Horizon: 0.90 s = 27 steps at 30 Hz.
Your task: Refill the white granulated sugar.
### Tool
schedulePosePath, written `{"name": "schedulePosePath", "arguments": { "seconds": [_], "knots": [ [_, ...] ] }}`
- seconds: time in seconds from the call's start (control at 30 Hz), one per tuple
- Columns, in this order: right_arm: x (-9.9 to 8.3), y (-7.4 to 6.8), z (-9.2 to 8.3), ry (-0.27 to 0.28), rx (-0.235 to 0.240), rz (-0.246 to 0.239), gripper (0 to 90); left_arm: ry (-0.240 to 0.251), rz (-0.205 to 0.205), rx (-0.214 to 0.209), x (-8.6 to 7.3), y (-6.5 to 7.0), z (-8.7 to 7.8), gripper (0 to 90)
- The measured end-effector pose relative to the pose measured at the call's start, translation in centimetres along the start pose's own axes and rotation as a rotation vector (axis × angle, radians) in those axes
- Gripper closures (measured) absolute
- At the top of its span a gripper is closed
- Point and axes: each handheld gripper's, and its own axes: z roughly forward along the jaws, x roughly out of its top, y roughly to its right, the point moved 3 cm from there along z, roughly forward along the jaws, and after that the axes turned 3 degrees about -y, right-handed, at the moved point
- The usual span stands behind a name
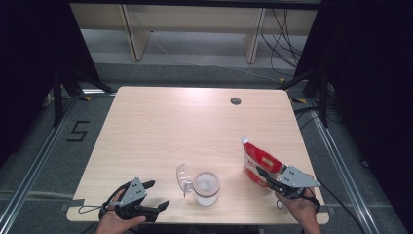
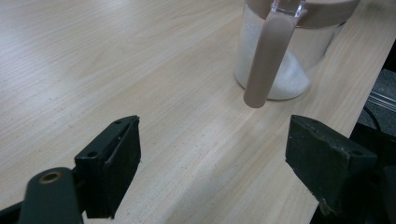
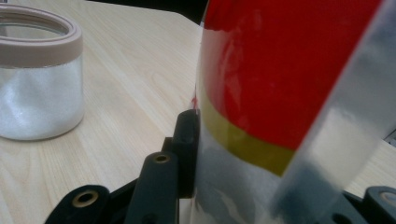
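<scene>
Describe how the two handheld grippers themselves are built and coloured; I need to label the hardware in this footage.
Both are black two-jaw tools. The left gripper and the right gripper each carry a grey three-cornered plate on top. A thin dark cable loops from the left one at the table edge. Seen close, the jaw arms have brass-coloured rivets, and the left gripper's pads are blocky, matte black. No sleeves can be seen at the wrists.

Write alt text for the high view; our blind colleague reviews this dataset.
The right gripper clamps a red and white plastic pouch on a light wooden table. The left gripper rests open beside a clear glass jar of white powder, its lid flipped open.
</scene>
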Motion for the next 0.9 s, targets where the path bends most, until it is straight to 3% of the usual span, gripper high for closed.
{"name": "schedulePosePath", "arguments": {
  "seconds": [0.13,0.2,0.23,0.33,0.4,0.57,0.6,0.67,0.8,0.83,0.9],
  "knots": [
    [-0.2,0.1,-0.2,-0.002,0.007,0.011,69.5,0.003,-0.005,-0.005,0.0,0.0,0.0,18.0],
    [-0.3,-0.1,-0.3,-0.017,0.006,0.042,68.0,0.003,-0.005,-0.005,0.0,0.0,0.0,17.9],
    [-0.3,0.2,-0.3,0.006,-0.014,0.029,67.7,0.003,-0.005,-0.005,0.0,0.0,0.0,17.9],
    [-0.4,0.2,-0.4,0.005,-0.009,0.049,66.8,0.005,-0.005,-0.004,0.0,0.0,0.0,17.9],
    [-0.4,0.3,-0.5,0.015,-0.02,0.038,65.7,0.006,-0.005,-0.002,0.0,0.0,0.0,17.9],
    [-0.5,0.3,-0.7,0.024,-0.034,0.065,57.0,0.008,-0.009,-0.004,0.0,0.1,0.0,17.9],
    [-0.7,0.2,-0.8,0.007,-0.021,0.091,53.3,0.005,-0.006,-0.001,0.0,0.0,0.0,17.9],
    [-0.9,0.3,-1.0,0.004,-0.026,0.126,48.0,0.014,-0.043,-0.006,-0.1,0.3,0.2,17.9],
    [-0.9,0.3,-1.5,0.027,-0.05,0.184,42.3,0.014,-0.053,0.001,0.0,0.2,0.1,17.9],
    [-0.9,0.1,-1.9,0.002,-0.037,0.215,41.7,-0.008,-0.028,0.007,-0.1,0.0,0.0,17.9],
    [-0.9,0.0,-2.2,0.006,-0.055,0.226,39.9,0.003,-0.038,-0.001,-0.1,0.1,0.1,17.9]
  ]
}}
